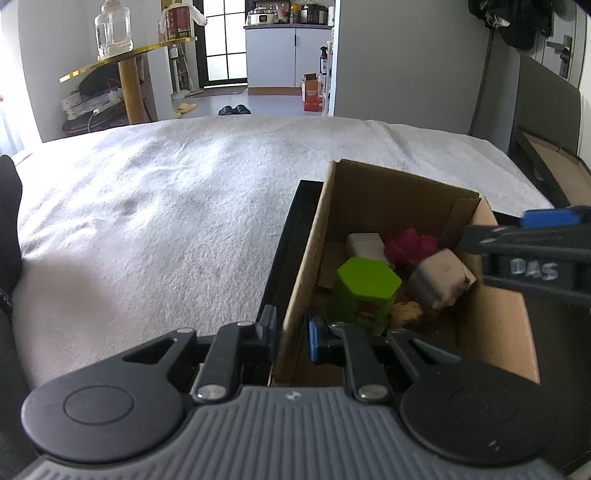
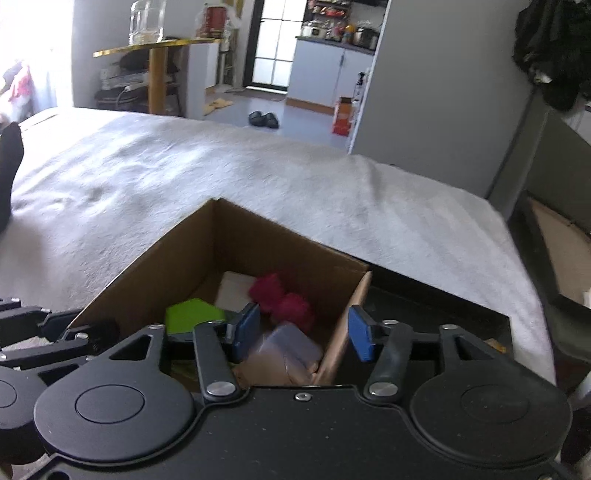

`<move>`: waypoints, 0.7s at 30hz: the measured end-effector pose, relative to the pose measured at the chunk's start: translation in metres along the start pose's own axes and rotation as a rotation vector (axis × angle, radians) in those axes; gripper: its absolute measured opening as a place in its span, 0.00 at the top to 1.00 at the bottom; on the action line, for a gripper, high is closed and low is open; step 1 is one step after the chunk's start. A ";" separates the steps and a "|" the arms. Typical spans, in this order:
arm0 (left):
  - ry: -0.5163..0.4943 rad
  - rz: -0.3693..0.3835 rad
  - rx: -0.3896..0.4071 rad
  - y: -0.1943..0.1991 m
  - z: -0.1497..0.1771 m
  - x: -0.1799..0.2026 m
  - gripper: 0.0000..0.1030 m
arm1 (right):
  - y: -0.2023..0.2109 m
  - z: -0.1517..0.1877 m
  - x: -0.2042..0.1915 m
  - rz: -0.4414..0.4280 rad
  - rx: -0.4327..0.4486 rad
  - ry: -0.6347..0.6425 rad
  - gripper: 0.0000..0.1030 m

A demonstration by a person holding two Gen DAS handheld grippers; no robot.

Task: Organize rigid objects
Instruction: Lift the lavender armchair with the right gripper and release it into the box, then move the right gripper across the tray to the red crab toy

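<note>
The cardboard box [image 1: 369, 206] sits open-topped on the bed [image 1: 166, 221], near its close right corner, resting on a dark flat tray [image 1: 291, 229] that shows along its left side; inside it lie a green hexagonal container [image 1: 364, 286], a pale rectangular block [image 1: 365, 245] behind that, a magenta fluffy thing [image 1: 410, 245] toward the back, and a grey wrapped block [image 1: 441, 282] tilted against the right wall; your left gripper [image 1: 291, 334] straddles the box's near left wall, one blue pad outside and one inside, jaws clamped together on the cardboard edge; your right gripper [image 2: 303, 332] comes in over the box's right wall, which passes between its blue pads [image 2: 360, 334]; its jaws stand apart, and neither pad can be seen pressing the cardboard; from the right wrist view the grey wrapped block [image 2: 284, 350] lies just below and between the fingers, blurred, contact not readable; the same gripper appears at the right edge of the left wrist view, above the box's right side [image 1: 546, 218]; the bed's white textured cover is otherwise bare around the box; beyond the bed's far edge you have a gold round table [image 1: 129, 59] carrying a clear jug [image 1: 112, 31], a pair of dark slippers [image 1: 234, 109] on the floor, and a white cabinet [image 1: 288, 55] past the doorway.
</note>
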State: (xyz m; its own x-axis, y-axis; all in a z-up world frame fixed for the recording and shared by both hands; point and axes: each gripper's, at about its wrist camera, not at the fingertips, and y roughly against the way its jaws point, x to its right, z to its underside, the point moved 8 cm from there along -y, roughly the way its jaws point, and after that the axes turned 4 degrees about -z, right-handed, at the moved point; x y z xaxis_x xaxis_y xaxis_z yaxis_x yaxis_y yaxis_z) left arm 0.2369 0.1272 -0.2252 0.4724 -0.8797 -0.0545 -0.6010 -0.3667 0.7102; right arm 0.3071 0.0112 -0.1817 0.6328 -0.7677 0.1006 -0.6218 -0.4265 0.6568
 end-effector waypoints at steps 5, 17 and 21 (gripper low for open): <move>-0.020 -0.008 -0.001 0.002 0.000 0.003 0.81 | 0.018 0.001 0.016 0.042 0.034 -0.020 0.16; -0.047 -0.018 0.017 0.010 -0.003 0.010 0.31 | 0.036 0.030 0.052 0.075 0.030 -0.165 0.00; -0.063 -0.028 0.024 0.012 -0.003 0.013 0.26 | 0.042 0.040 0.055 0.079 0.027 -0.175 0.00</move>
State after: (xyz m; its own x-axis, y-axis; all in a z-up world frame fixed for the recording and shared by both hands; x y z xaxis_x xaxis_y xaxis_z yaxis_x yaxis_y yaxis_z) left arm 0.2371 0.1121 -0.2153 0.4481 -0.8861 -0.1185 -0.6038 -0.3977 0.6908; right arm 0.2969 -0.0682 -0.1787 0.4932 -0.8697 0.0174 -0.6798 -0.3729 0.6315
